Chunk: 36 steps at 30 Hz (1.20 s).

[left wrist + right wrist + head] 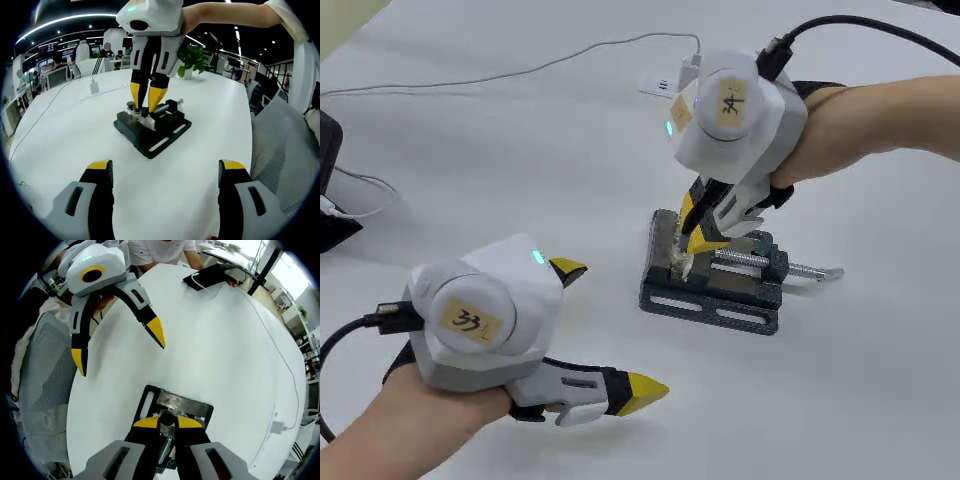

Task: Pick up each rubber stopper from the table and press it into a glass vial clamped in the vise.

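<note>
A dark vise (715, 290) stands on the white table right of centre, with a pale glass vial (681, 263) clamped in it. My right gripper (698, 238) points down onto the vial. In the right gripper view its yellow tips are shut on a dark rubber stopper (167, 418) directly over the vise (176, 401). The left gripper view shows the right gripper (148, 97) over the vise (152, 129) from the front. My left gripper (608, 330) hovers open at the lower left with nothing between its fingers, well apart from the vise. It also appears as the left gripper (120, 347) in the right gripper view.
A white cable and a small white adapter (662, 84) lie at the back of the table. A black device (330, 180) sits at the left edge. A mesh office chair (285, 150) stands beside the table. People sit at desks beyond.
</note>
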Tool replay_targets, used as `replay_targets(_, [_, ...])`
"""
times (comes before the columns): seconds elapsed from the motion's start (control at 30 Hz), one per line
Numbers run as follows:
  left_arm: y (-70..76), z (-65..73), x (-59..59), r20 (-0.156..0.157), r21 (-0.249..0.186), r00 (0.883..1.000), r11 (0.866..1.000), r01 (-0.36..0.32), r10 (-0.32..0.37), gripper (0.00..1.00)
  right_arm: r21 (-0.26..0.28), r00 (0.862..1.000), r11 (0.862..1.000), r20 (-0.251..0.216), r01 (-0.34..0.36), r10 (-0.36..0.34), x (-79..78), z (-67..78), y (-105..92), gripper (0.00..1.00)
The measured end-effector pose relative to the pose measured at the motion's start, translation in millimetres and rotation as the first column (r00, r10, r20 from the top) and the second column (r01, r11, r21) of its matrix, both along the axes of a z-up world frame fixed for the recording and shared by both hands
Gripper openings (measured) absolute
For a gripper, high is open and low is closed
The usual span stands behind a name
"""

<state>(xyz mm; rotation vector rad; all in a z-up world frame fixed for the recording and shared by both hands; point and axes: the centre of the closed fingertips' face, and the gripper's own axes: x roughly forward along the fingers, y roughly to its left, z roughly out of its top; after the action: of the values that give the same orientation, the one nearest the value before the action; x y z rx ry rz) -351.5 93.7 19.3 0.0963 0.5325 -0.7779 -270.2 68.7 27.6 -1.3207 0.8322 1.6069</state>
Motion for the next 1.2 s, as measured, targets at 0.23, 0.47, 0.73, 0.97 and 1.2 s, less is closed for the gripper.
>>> replay_targets(0.23, [-2.9, -0.4, 0.2, -0.002, -0.004, 1.0, 1.0, 0.005, -0.005, 0.85, -0.006, 0.997, 0.997, -0.008, 0.081, -0.081, -4.2, 1.6, -0.1, 0.04])
replay_targets(0.47, [-4.6, -1.1, -0.5, -0.003, -0.004, 1.0, 1.0, 0.009, -0.009, 0.85, 0.002, 0.992, 0.992, -0.021, 0.127, -0.127, -7.4, 3.9, -0.7, 0.05])
replay_targets(0.73, [-3.1, -1.8, -1.5, -0.006, -0.002, 1.0, 1.0, 0.009, -0.009, 0.85, 0.03, 0.999, 0.998, -0.015, 0.051, -0.051, -8.2, 5.1, 0.2, 0.07])
replay_targets(0.97, [-3.2, -2.8, -2.7, -0.009, -0.001, 1.0, 1.0, 0.012, -0.012, 0.84, 0.033, 1.0, 0.999, 0.005, 0.003, -0.003, -6.9, 4.6, 0.2, 0.08])
replay_targets(1.2, [-3.2, -2.8, -2.2, -0.01, -0.002, 1.0, 1.0, 0.011, -0.011, 0.84, 0.03, 1.0, 0.999, 0.007, -0.012, 0.011, -3.7, 2.8, -0.4, 0.12])
